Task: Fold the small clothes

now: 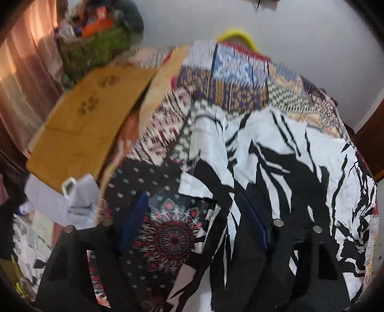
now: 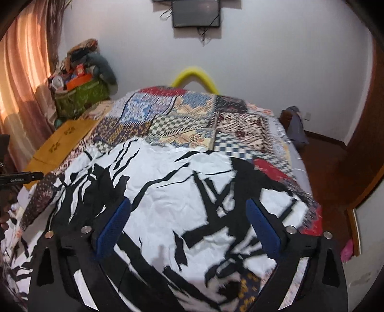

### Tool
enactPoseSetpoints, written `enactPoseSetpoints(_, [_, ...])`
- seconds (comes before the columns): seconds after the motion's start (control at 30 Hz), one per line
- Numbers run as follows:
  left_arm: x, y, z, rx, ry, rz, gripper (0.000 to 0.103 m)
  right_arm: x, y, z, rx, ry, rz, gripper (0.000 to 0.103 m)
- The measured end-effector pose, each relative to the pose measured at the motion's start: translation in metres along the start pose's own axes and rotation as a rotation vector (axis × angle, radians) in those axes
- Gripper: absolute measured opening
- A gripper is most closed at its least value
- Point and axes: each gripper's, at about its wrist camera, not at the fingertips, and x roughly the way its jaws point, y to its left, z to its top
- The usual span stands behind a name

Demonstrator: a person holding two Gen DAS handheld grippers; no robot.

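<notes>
Garment: a white cloth with bold black streaks [image 2: 172, 182] lies spread and wrinkled over the near part of the bed; in the left wrist view the same cloth [image 1: 276, 148] covers the right half of the picture.
Bed cover: a patchwork spread [image 2: 192, 120] of checked, red and blue panels lies under the garment and runs back toward the wall.
Right gripper: the right gripper [image 2: 188, 224] hangs just above the garment, its jaws spread wide apart with nothing between them; the blue pads [image 2: 112, 228] face each other across bare white cloth.
Left gripper: the left gripper [image 1: 192, 223] sits over the garment's left edge, where it meets a dark panel with a red round pattern [image 1: 172, 237]; its jaws stand apart, and one blue pad [image 1: 136, 216] is over the dark panel. The picture is blurred, so contact with the cloth cannot be told.
Beside the bed: a yellow-brown cardboard sheet [image 2: 60, 141] lies along the left side.
Corner: a green basket [image 2: 81, 98] piled with things stands by the pink curtain [image 2: 21, 79].
Wall: a dark screen [image 2: 195, 13] hangs on the white wall, and a yellow curved bar [image 2: 194, 76] rises behind the bed.
</notes>
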Motion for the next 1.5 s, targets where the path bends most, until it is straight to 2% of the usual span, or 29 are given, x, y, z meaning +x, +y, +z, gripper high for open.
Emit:
enactPoseSetpoints(0.17, [0.031,0.000,-0.004,-0.071,0.110,-0.104,0.068,0.043,0.019,0.011,-0.063,0.077,0.057,0.072])
enactPoseSetpoints(0.2, [0.036,0.001,-0.005,-0.102,0.137,-0.151,0.067,0.048,0.023,0.012,-0.076,0.083,0.062,0.067])
enactPoseSetpoints(0.27, [0.042,0.001,-0.005,-0.133,0.167,-0.214,0.067,0.058,0.034,0.012,-0.101,0.086,0.077,0.067])
enactPoseSetpoints(0.43, [0.069,0.002,-0.001,-0.197,0.240,-0.274,0.067,0.080,0.062,0.008,-0.162,0.124,0.159,0.067])
enactPoseSetpoints(0.5, [0.080,0.006,0.000,-0.222,0.255,-0.281,0.067,0.091,0.070,0.005,-0.184,0.151,0.172,0.067])
enactPoseSetpoints(0.6, [0.089,0.015,0.006,-0.295,0.247,-0.344,0.066,0.105,0.075,-0.001,-0.188,0.201,0.194,0.067])
enactPoseSetpoints(0.7, [0.094,0.017,0.017,-0.317,0.205,-0.411,0.058,0.118,0.073,-0.008,-0.167,0.265,0.232,0.067])
enactPoseSetpoints(0.73, [0.096,0.017,0.020,-0.318,0.203,-0.417,0.050,0.120,0.073,-0.010,-0.161,0.276,0.236,0.067])
enactPoseSetpoints(0.77, [0.099,0.016,0.023,-0.316,0.201,-0.416,0.043,0.122,0.072,-0.012,-0.157,0.285,0.240,0.067])
enactPoseSetpoints(0.8, [0.102,0.015,0.026,-0.309,0.198,-0.406,0.029,0.123,0.072,-0.014,-0.155,0.285,0.242,0.067])
enactPoseSetpoints(0.83, [0.103,0.015,0.029,-0.298,0.188,-0.386,0.020,0.122,0.072,-0.015,-0.156,0.281,0.243,0.067])
enactPoseSetpoints(0.87, [0.103,0.016,0.032,-0.285,0.168,-0.356,0.018,0.122,0.072,-0.015,-0.163,0.278,0.240,0.067])
enactPoseSetpoints(0.9, [0.102,0.017,0.034,-0.275,0.149,-0.325,0.011,0.121,0.073,-0.016,-0.168,0.278,0.238,0.067])
enactPoseSetpoints(0.93, [0.098,0.018,0.036,-0.253,0.115,-0.261,0.009,0.122,0.073,-0.016,-0.173,0.277,0.234,0.067])
enactPoseSetpoints(1.03, [0.084,0.026,0.036,-0.207,0.044,-0.151,0.009,0.123,0.076,-0.017,-0.190,0.278,0.226,0.068])
enactPoseSetpoints(1.2, [0.071,0.045,0.029,-0.190,-0.007,-0.028,0.009,0.124,0.079,-0.019,-0.209,0.276,0.212,0.069])
enactPoseSetpoints(1.27, [0.073,0.051,0.030,-0.194,0.004,-0.066,0.009,0.124,0.080,-0.019,-0.212,0.277,0.209,0.069])
enactPoseSetpoints(1.37, [0.084,0.061,0.034,-0.236,0.059,-0.175,0.011,0.125,0.081,-0.019,-0.219,0.280,0.201,0.069])
enactPoseSetpoints(1.5, [0.102,0.063,0.037,-0.274,0.109,-0.201,0.012,0.125,0.086,-0.012,-0.224,0.321,0.178,0.068])
